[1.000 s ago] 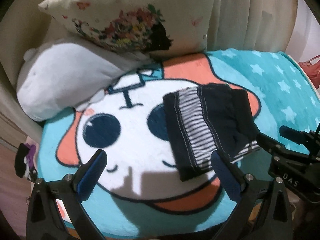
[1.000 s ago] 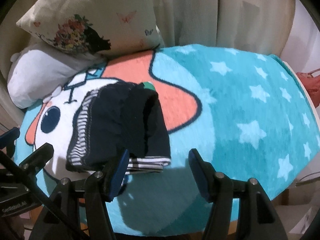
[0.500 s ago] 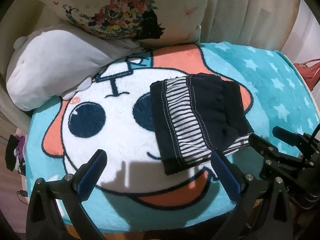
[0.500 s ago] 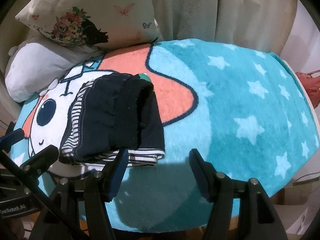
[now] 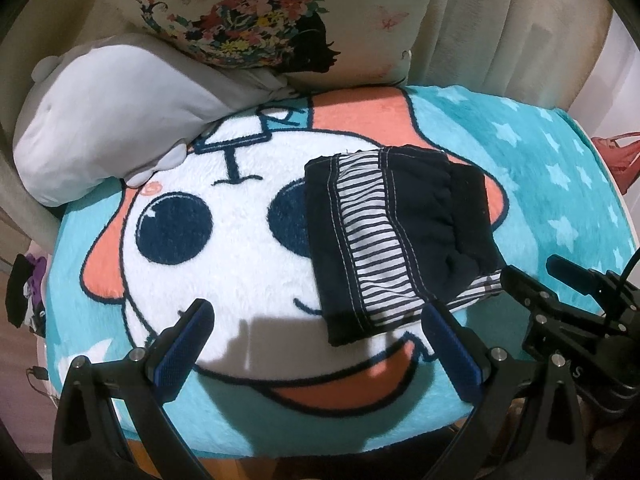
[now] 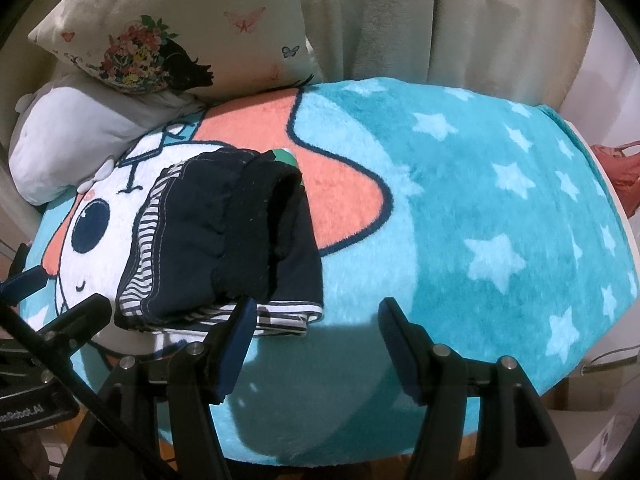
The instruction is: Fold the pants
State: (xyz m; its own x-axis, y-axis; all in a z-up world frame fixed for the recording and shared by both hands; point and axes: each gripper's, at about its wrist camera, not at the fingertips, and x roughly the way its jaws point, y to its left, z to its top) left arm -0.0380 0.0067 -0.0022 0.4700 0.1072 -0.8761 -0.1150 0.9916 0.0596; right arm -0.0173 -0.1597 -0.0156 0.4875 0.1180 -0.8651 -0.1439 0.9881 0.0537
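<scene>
We are looking down on a plush teal blanket [image 5: 552, 184] printed with white stars and a big cartoon face, spread over a raised surface, with pale curtains [image 6: 440, 20] hanging behind it. At the far side from our grippers, a floral cushion [image 5: 260, 16] leans over a grey plush pillow [image 5: 108, 108], both resting at the blanket's back edge.

The pants [image 5: 396, 236] lie folded into a compact navy bundle with a striped panel showing, flat on the cartoon face and covering part of one of its dark eyes. From our left gripper [image 5: 320, 344] the bundle sits ahead and to the right, its near edge just past the right finger. From our right gripper [image 6: 316, 340] it lies ahead and to the left, with the striped hem just beyond the left finger; we cannot tell whether that finger touches the cloth.

Both grippers are spread wide and carry nothing: the blue pads [image 5: 184, 352] of the left one stand well apart over the white plush, and the right one's fingers [image 6: 236, 344] gape over bare teal blanket. The right gripper's black frame shows at the right edge of the left wrist view, near the bundle's striped corner.
</scene>
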